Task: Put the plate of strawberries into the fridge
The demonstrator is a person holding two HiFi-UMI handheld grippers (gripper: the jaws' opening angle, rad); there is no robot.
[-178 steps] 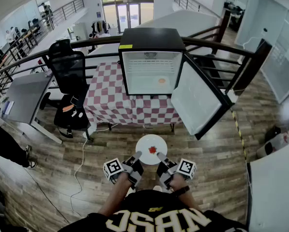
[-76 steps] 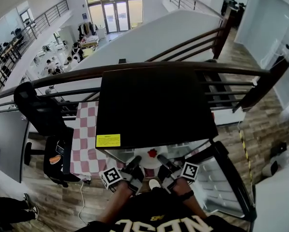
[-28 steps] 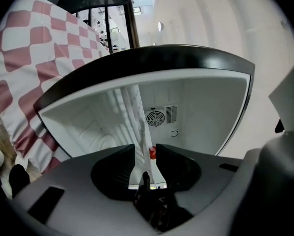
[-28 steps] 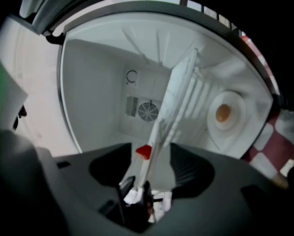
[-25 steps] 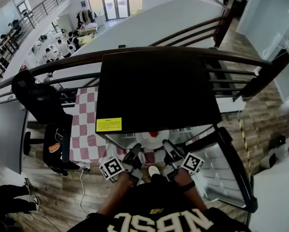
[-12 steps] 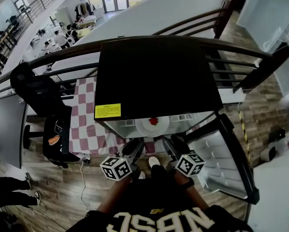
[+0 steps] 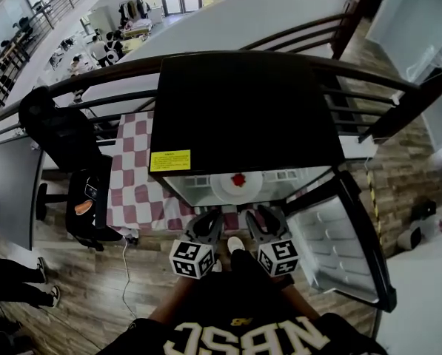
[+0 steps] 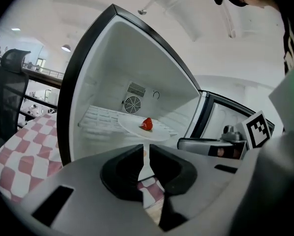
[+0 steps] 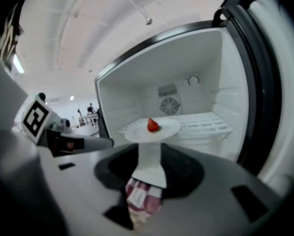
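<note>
Left claw (image 8: 146,150) and right claw (image 9: 149,155) are pulling back empty from the plate (image 7: 226,186), jaws closing on nothing, and it's sitting with its strawberry (image 7: 239,178) on the fridge shelf (image 9: 206,124).

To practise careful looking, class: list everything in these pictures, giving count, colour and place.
Fridge: one, black outside, white inside, on the tablecloth, door open.
Tablecloth: one, red-and-white checked, under the fridge.
Plate: one, white, inside the fridge.
Strawberry: one, red, on the plate.
Label: one, yellow, on the fridge top.
Chair: one, black, left of the fridge.
Left gripper: one, grey, before the fridge, jaws closing on nothing.
Right gripper: one, grey, beside it, jaws closing on nothing.
</note>
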